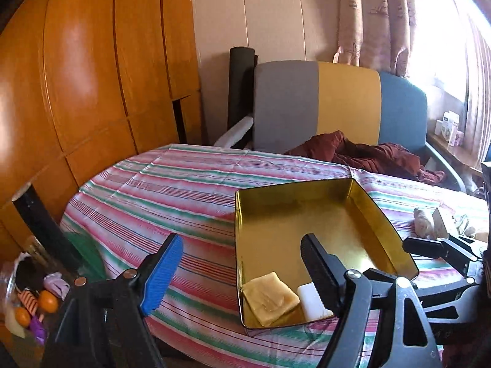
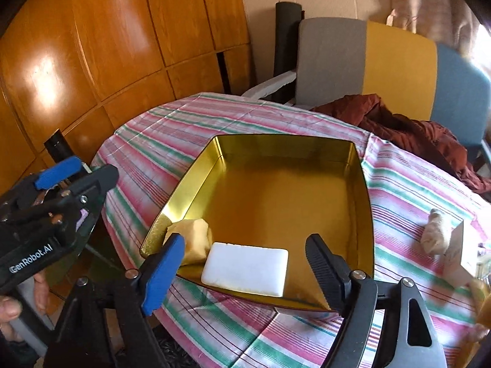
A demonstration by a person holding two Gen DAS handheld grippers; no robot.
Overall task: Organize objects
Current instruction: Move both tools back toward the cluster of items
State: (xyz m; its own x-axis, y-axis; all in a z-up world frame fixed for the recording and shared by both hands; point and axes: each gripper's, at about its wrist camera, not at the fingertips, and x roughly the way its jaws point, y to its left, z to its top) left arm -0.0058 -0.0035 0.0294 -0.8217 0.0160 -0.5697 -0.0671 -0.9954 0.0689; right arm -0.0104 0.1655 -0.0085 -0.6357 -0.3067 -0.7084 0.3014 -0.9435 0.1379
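An open gold tin (image 2: 359, 165) sits on the striped tablecloth (image 2: 172, 122). In its near corner lie a yellow soap bar (image 2: 196, 236) and a white soap bar (image 2: 245, 268), side by side. My right gripper (image 2: 245, 240) is open just above the white bar, with its pads clear of the bar on both sides. My left gripper (image 1: 242, 239) is open and empty over the tin's left wall (image 1: 237, 245), above the yellow bar (image 1: 270, 297) and the white bar (image 1: 313, 302). The left gripper (image 2: 58, 178) also shows in the right wrist view, with a hand (image 2: 9, 306) under it.
A beige lump (image 2: 435, 233) and a small box (image 2: 460, 245) lie on the cloth to the right. A dark red garment (image 2: 414, 128) is draped at the far edge before a three-coloured chair (image 2: 368, 61). Wooden panels (image 2: 107, 46) stand left. Oranges (image 1: 49, 302) sit low left.
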